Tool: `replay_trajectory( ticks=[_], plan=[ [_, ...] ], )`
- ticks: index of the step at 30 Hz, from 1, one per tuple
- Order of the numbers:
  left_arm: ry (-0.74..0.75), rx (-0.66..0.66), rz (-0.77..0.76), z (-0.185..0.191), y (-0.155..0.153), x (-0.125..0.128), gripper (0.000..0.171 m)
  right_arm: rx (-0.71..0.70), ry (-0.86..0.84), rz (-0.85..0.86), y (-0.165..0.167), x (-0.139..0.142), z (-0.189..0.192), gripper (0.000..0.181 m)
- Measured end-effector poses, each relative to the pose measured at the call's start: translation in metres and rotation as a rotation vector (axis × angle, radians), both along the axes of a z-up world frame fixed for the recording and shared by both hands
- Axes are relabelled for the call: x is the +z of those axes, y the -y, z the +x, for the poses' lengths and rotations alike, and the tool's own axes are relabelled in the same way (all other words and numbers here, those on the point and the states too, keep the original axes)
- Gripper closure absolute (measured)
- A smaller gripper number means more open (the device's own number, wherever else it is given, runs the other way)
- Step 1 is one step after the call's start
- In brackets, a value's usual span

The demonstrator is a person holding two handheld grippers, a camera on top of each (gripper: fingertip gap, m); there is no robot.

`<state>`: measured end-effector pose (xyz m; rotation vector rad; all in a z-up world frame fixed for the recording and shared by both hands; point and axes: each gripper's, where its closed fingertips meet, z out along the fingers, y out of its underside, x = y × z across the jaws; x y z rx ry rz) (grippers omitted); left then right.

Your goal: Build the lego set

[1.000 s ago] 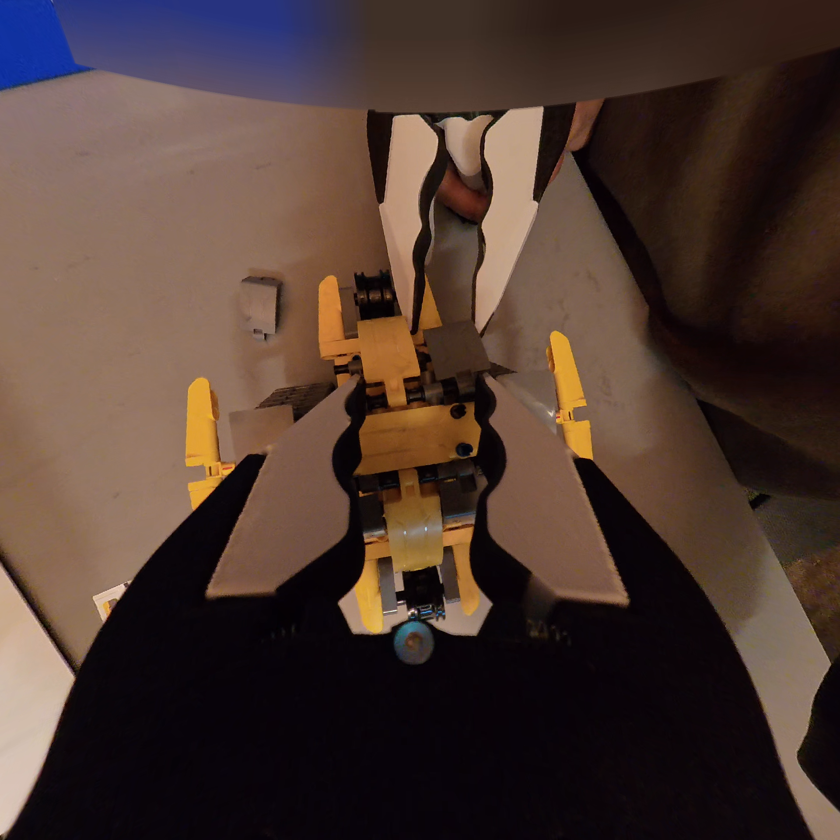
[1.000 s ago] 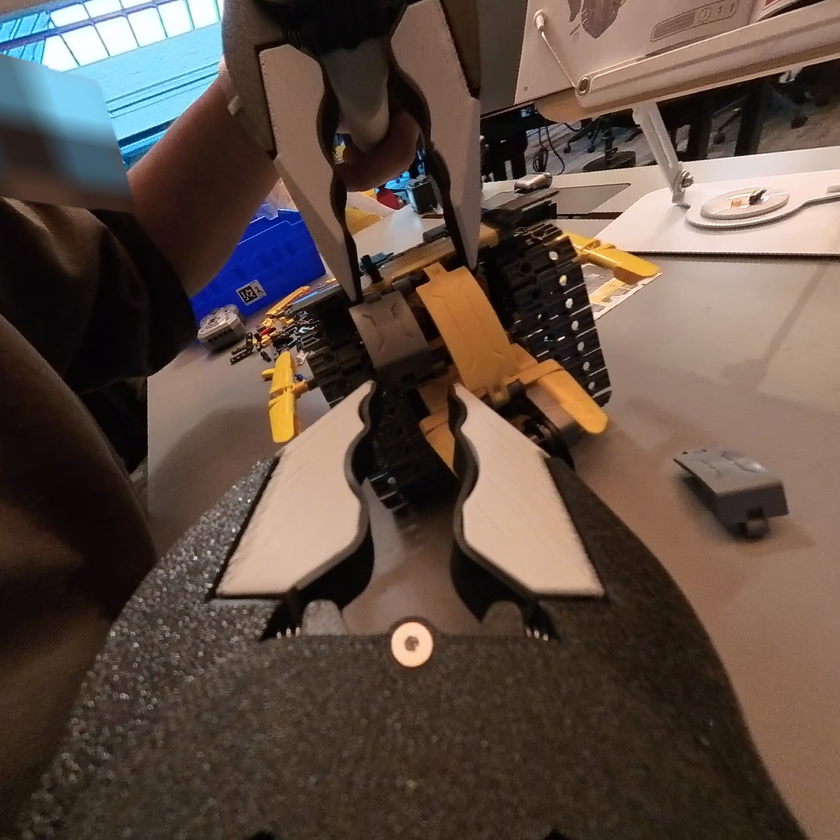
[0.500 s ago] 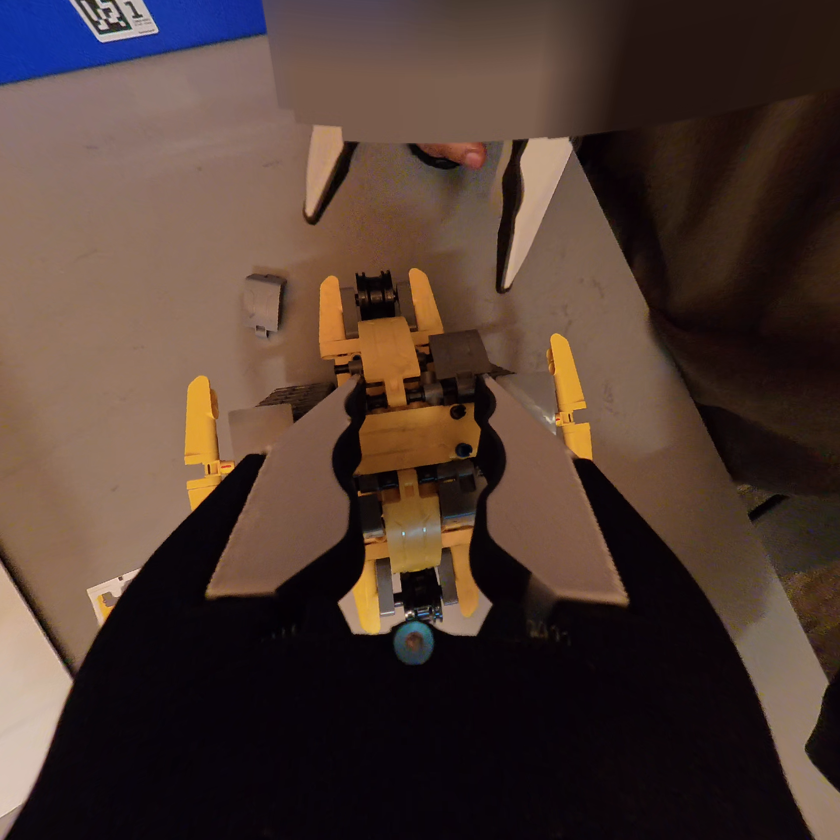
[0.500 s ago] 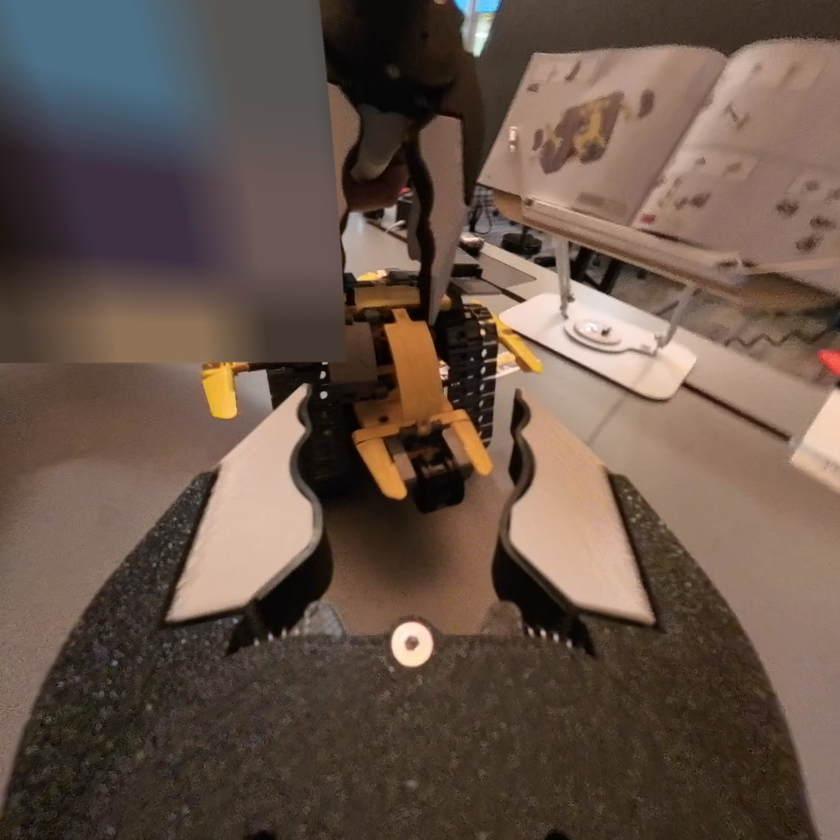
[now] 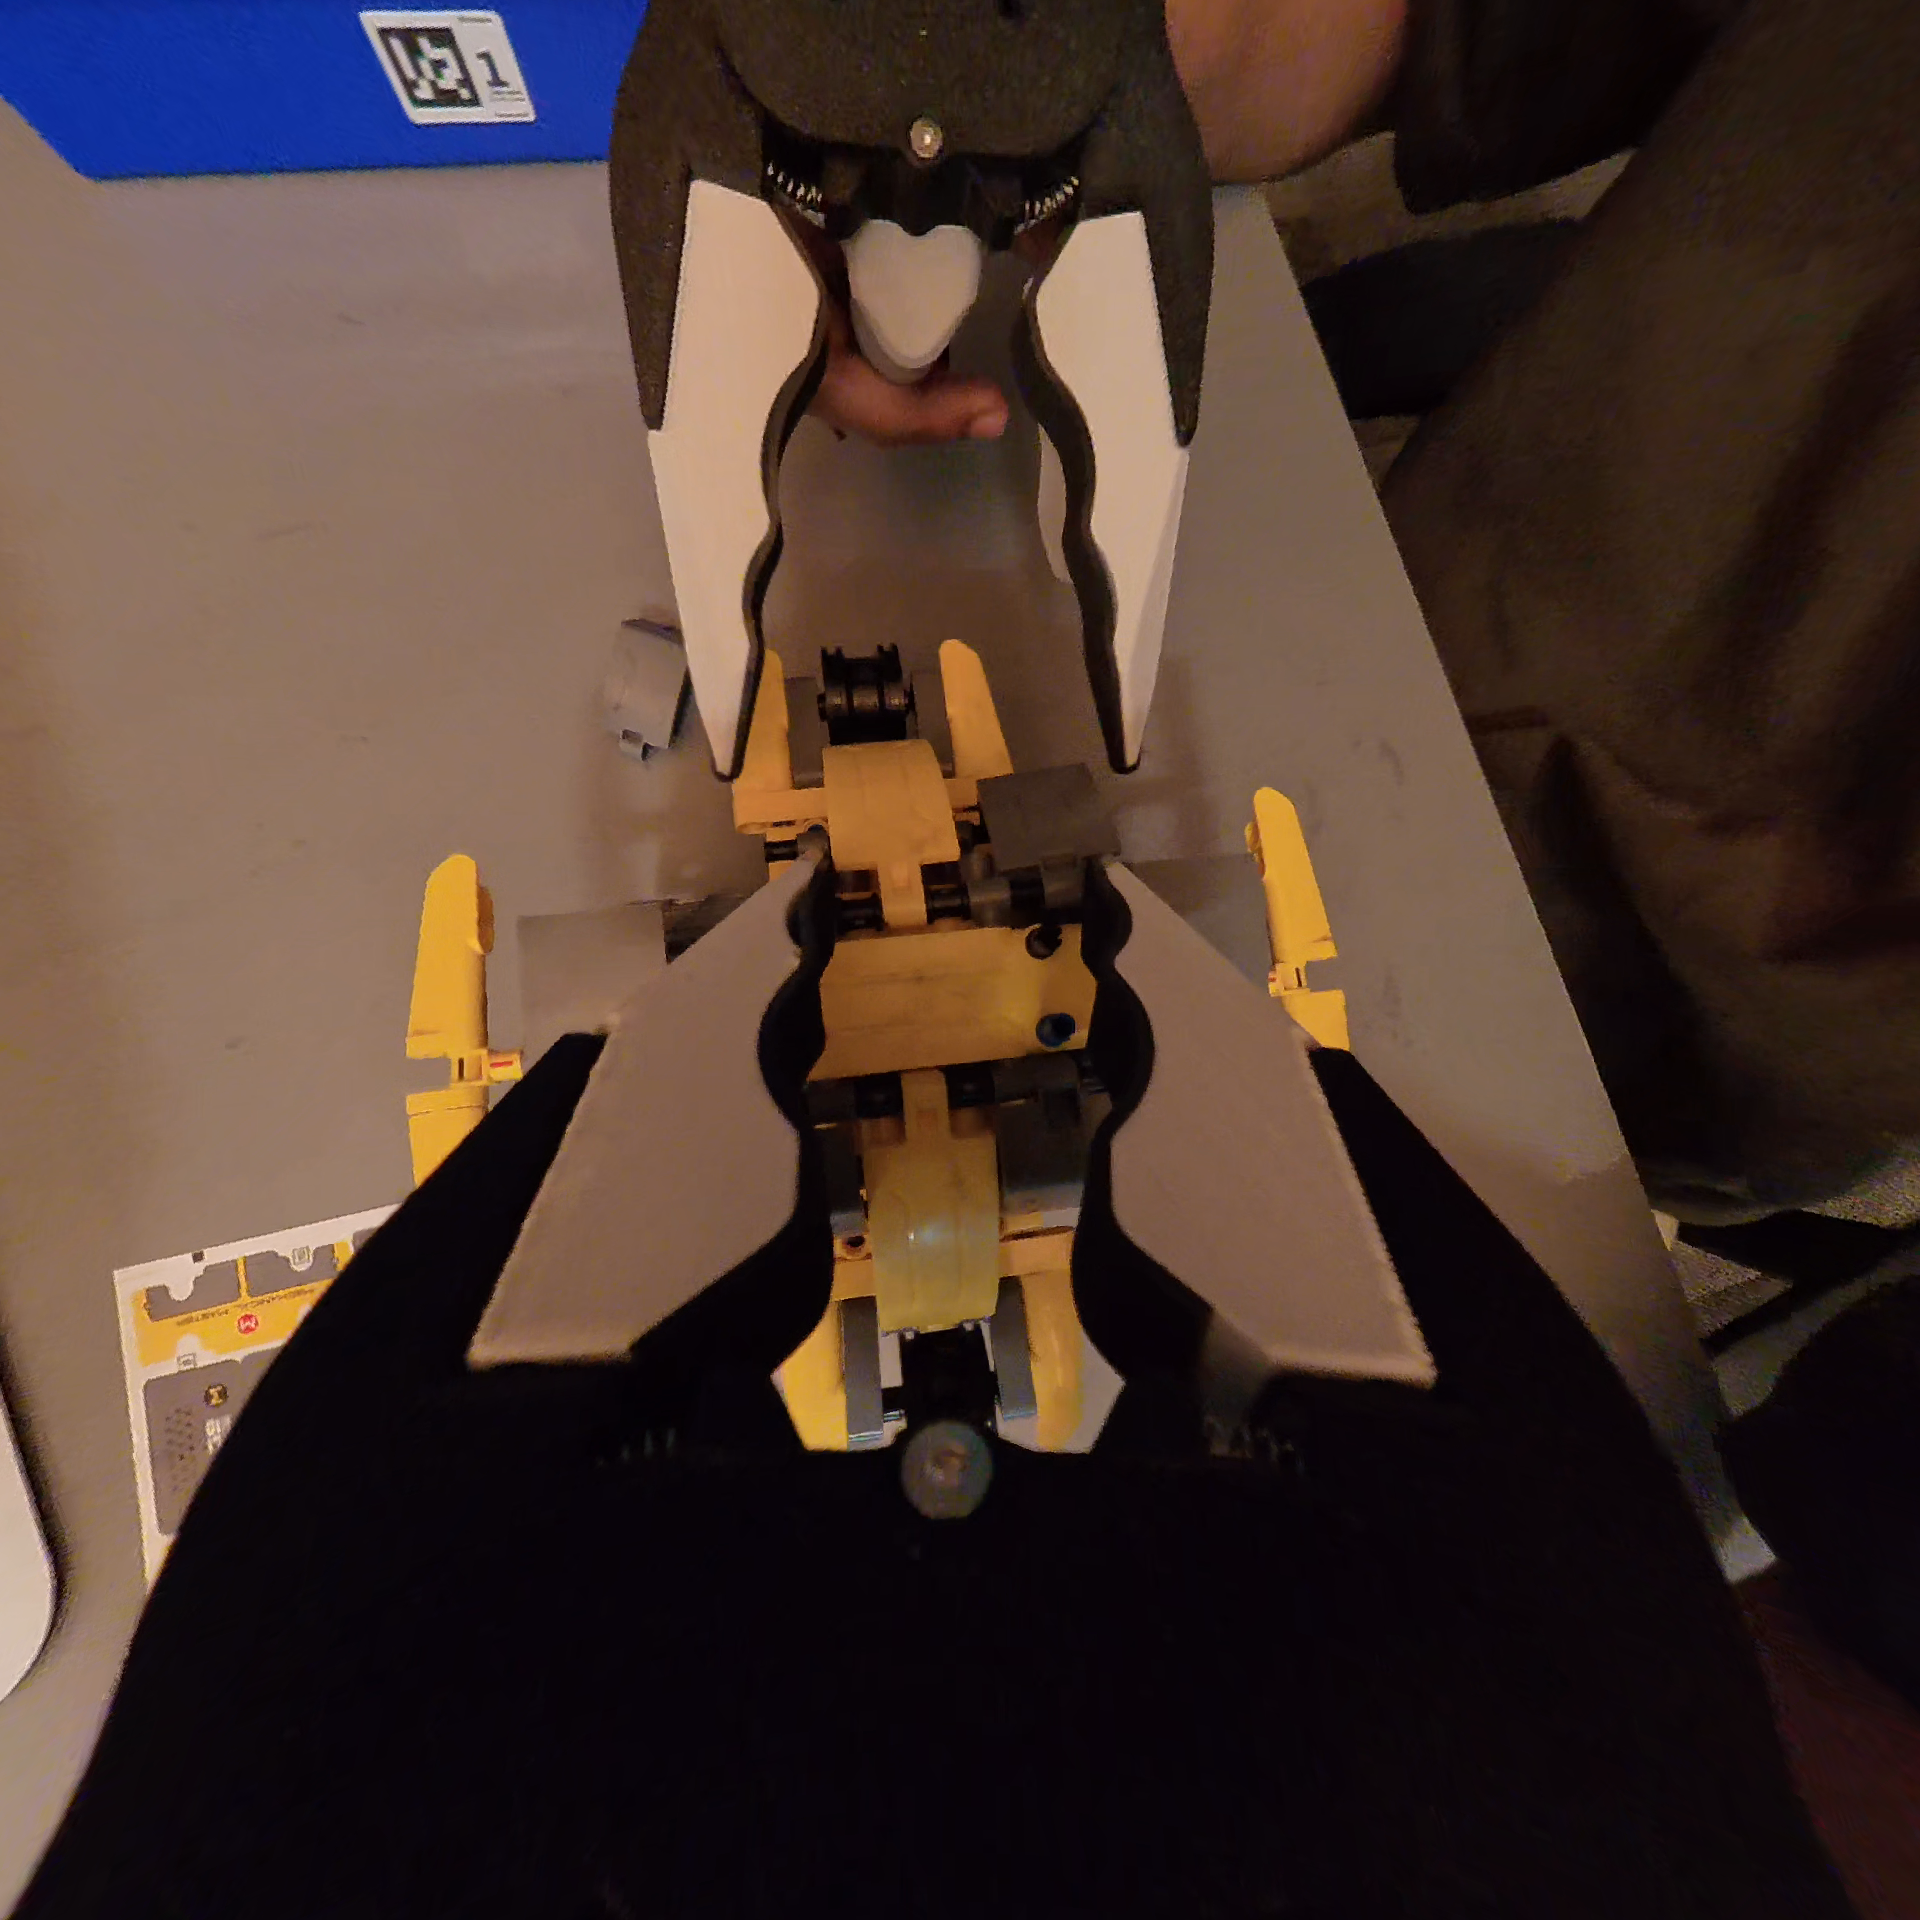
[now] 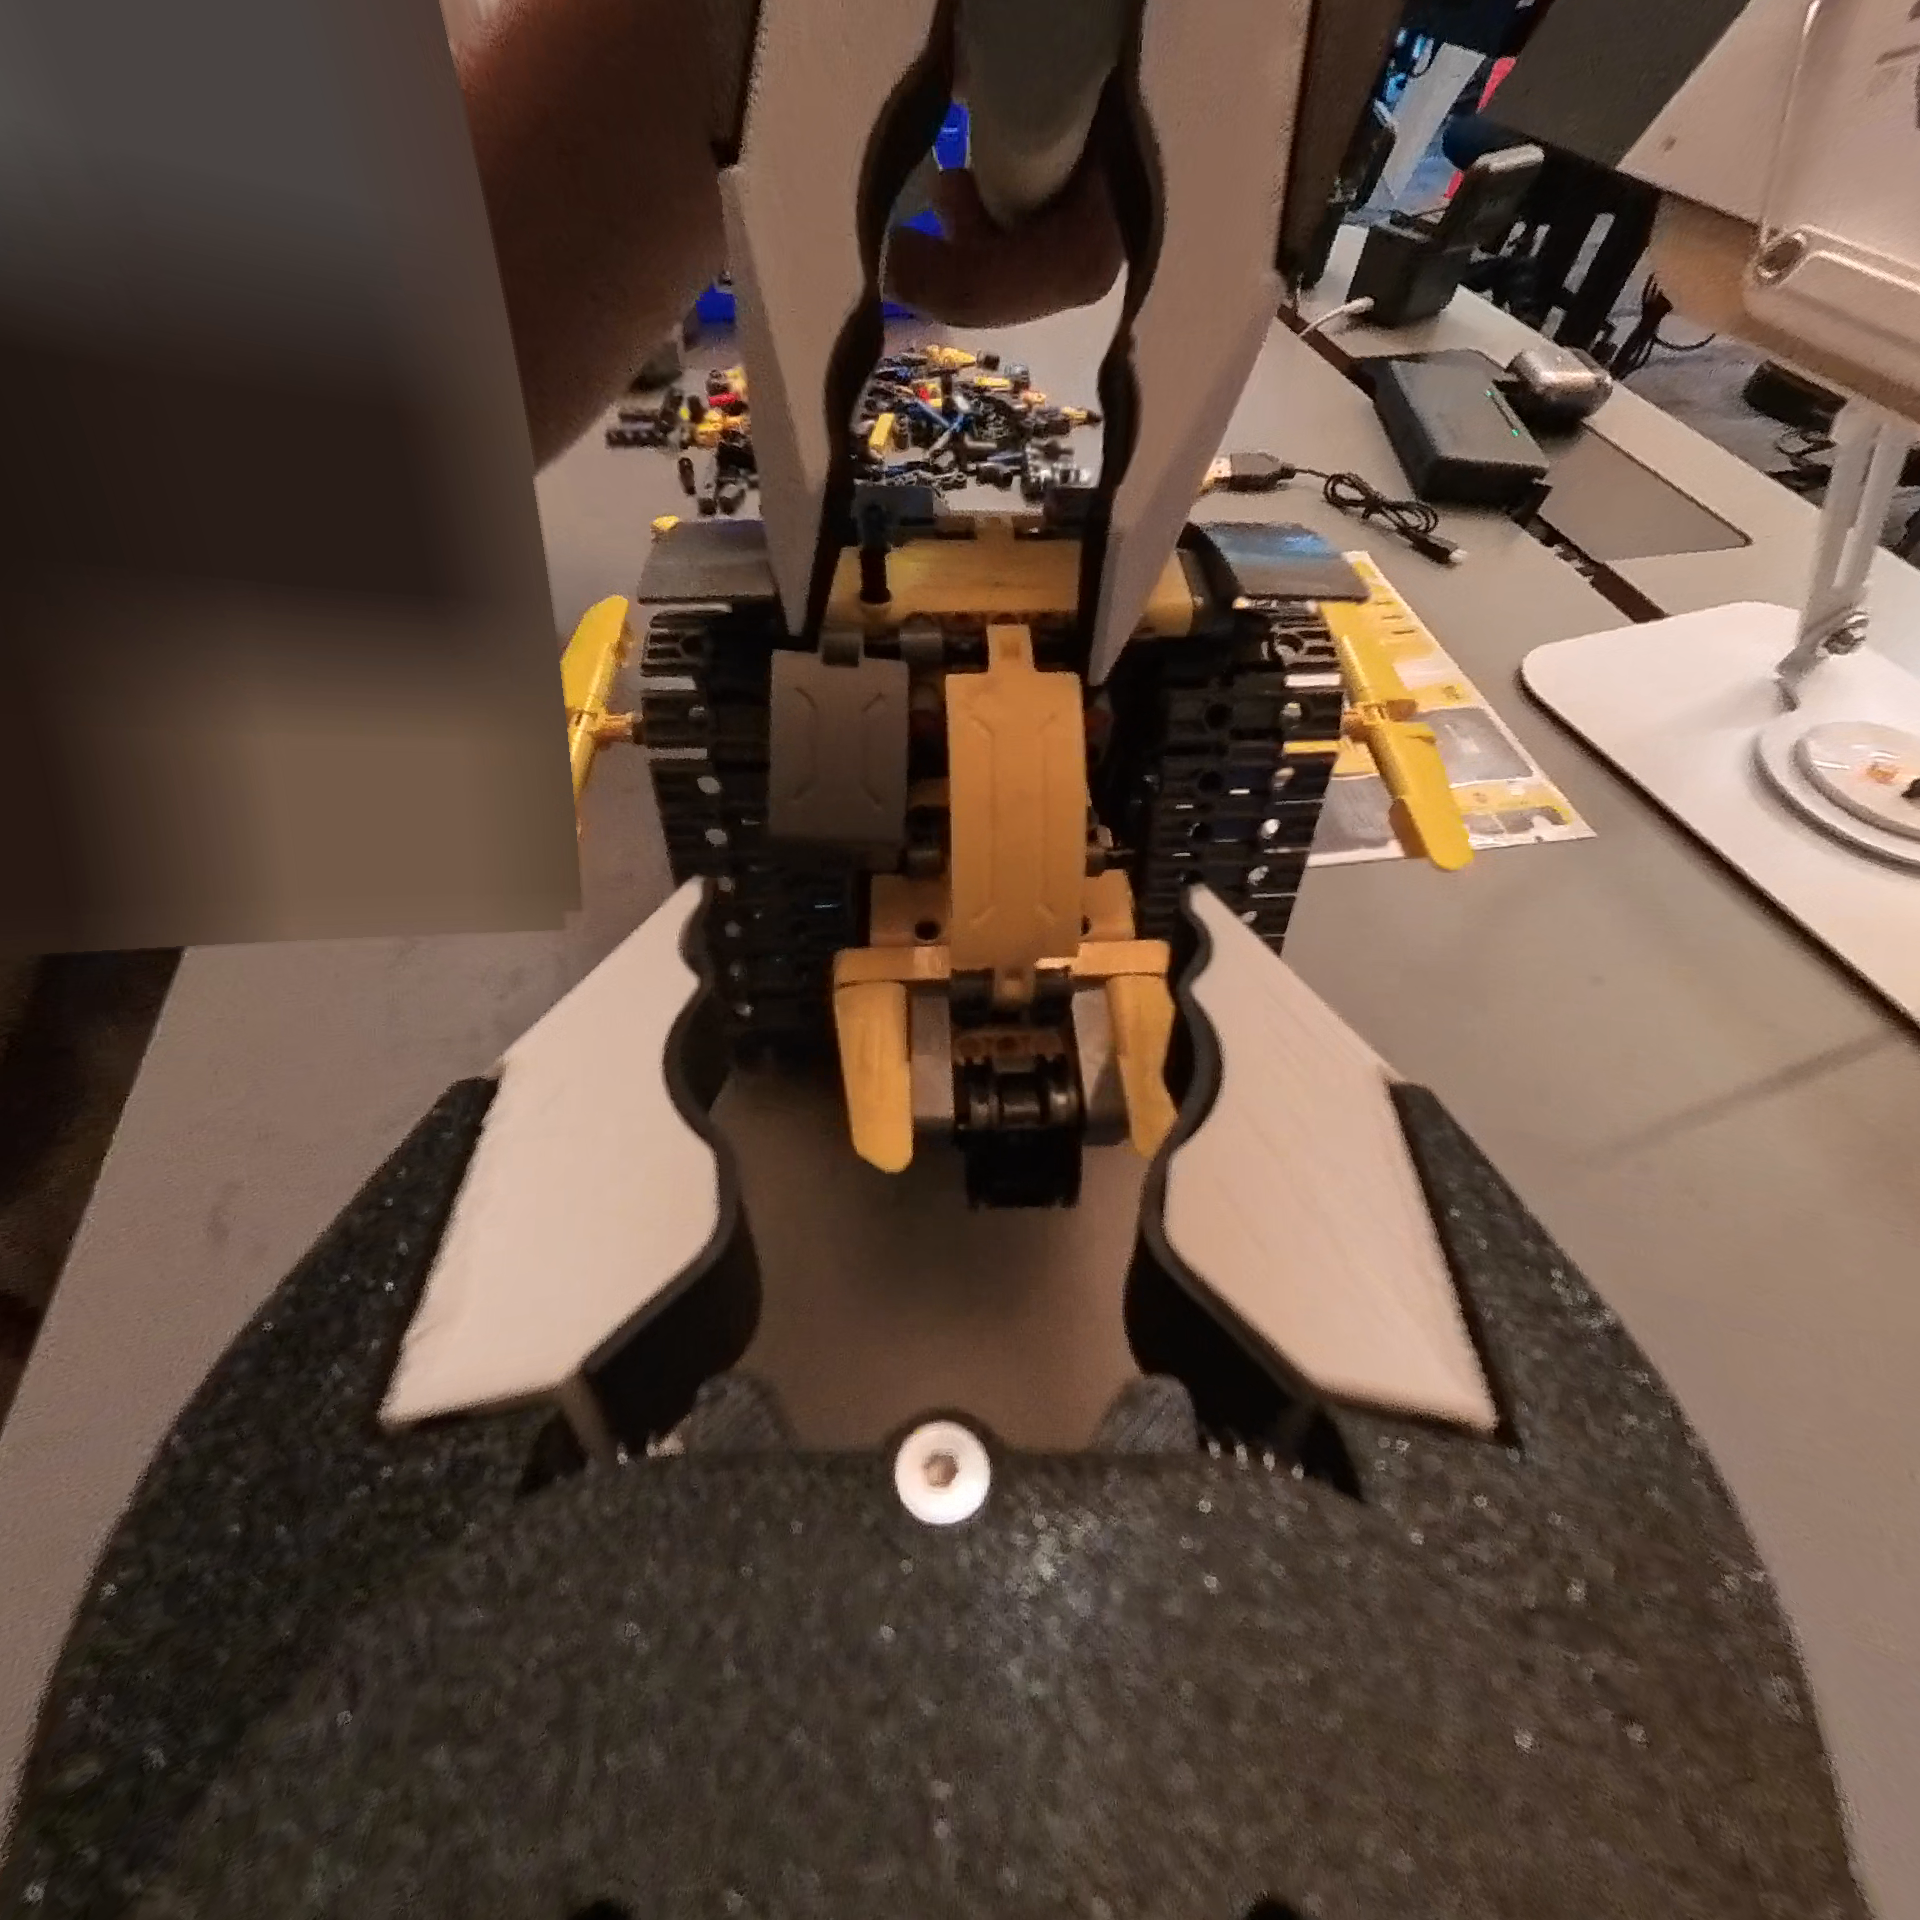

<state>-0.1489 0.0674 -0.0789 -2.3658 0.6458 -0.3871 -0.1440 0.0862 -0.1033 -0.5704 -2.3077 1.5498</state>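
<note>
A yellow and black brick-built tracked vehicle (image 5: 951, 997) stands on the grey table (image 5: 260, 520). My left gripper (image 5: 956, 883) is shut on its yellow middle body from above; it also shows in the right wrist view (image 6: 951, 634). My right gripper (image 6: 945, 914) is open, low over the table. Its fingers stand on either side of the vehicle's (image 6: 1013, 821) front yellow arm and claws, with gaps on both sides. In the left wrist view the right gripper (image 5: 925, 767) comes in from the far end, held by a hand.
A loose grey piece (image 5: 649, 691) lies left of the vehicle's front. A sticker sheet (image 6: 1434, 748) lies beside the tracks. A pile of small parts (image 6: 935, 416), a black box with a cable (image 6: 1465, 426), a white stand base (image 6: 1714, 727) and a blue bin (image 5: 260, 83) are farther off. The left gripper's tips are roughly 4 cm from the right gripper's.
My right gripper opened, drew back from the vehicle and swung round to its front end, where its open fingers now straddle the yellow arm. My left gripper stayed clamped.
</note>
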Motion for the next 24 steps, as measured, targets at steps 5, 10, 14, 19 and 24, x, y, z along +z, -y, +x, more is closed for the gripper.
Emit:
replay_trajectory(
  ticks=[5,10,14,19,24],
  plan=[
    [-0.001,0.023,0.02,-0.001,0.0012,0.0001,0.124,-0.02,-0.035,0.002,0.0058,0.0061,-0.0068,0.101],
    [0.005,0.025,0.034,-0.0013,0.0009,0.0,0.124,-0.005,-0.026,0.006,0.0053,0.0046,-0.0087,0.11],
    [-0.016,0.021,0.024,0.0001,-0.0014,-0.0006,0.124,0.011,-0.018,0.011,0.0049,0.0017,-0.0074,0.113],
    [-0.019,0.024,0.024,0.0001,-0.0017,-0.0007,0.124,0.014,-0.044,0.045,0.0084,-0.0015,-0.0046,0.12],
    [-0.02,0.022,0.024,0.0002,-0.0015,-0.0007,0.124,-0.004,-0.104,0.1,0.0096,-0.0006,-0.0038,0.123]
  ],
)
